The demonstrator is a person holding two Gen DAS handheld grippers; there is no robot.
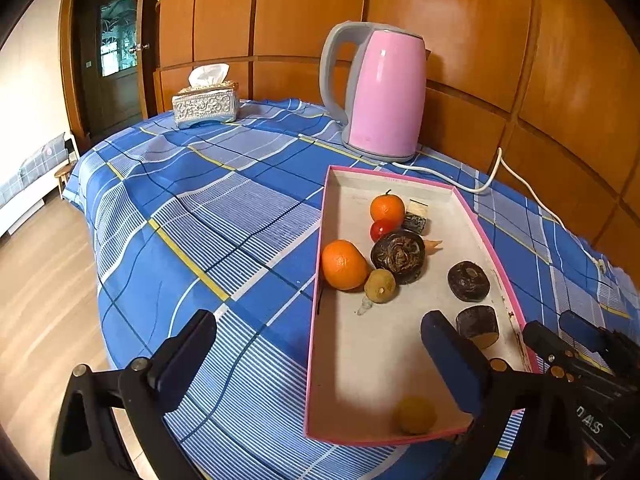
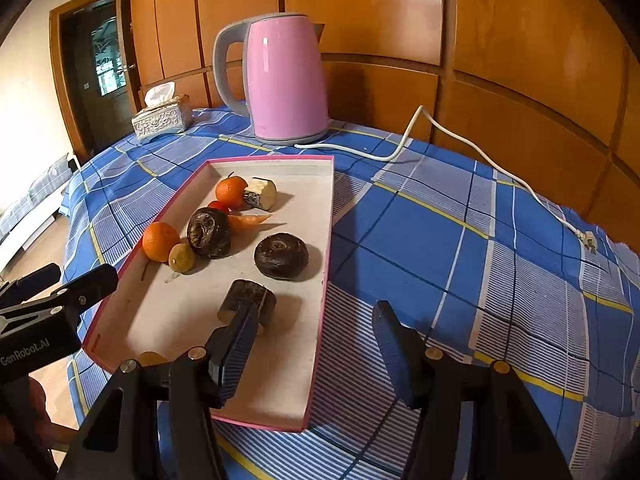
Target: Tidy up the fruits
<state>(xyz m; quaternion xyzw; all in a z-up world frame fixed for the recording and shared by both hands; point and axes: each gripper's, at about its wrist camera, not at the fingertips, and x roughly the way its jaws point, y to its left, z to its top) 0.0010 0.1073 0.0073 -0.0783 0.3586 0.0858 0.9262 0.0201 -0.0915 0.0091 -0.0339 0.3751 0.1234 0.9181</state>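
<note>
The fruits are lying together in the pink-rimmed tray (image 1: 496,236) at the right of the left wrist view: two oranges (image 1: 343,265), a small red fruit (image 1: 381,229), a greenish-brown fruit (image 1: 380,286), several dark round pieces (image 1: 398,256), and one yellow fruit (image 1: 415,415) alone near the tray's lower edge. The left gripper (image 1: 320,356) is hovering with its fingers (image 1: 188,354) spread wide and empty, one over the blue plaid cloth on the worktop (image 1: 200,208), the other over the tray's floor. The right gripper (image 2: 316,344) is standing about half open with nothing between its fingers (image 2: 390,340), straddling the tray's right wall at the bottom of its view.

The round fruits are sitting loose and will likely roll if a finger nudges them. A finger coming down on the tray's thin wall could tip or slide the light tray. The kettle (image 1: 384,92) and its cord (image 2: 404,144) are lying just beyond the tray, so a wide reach risks snagging them.
</note>
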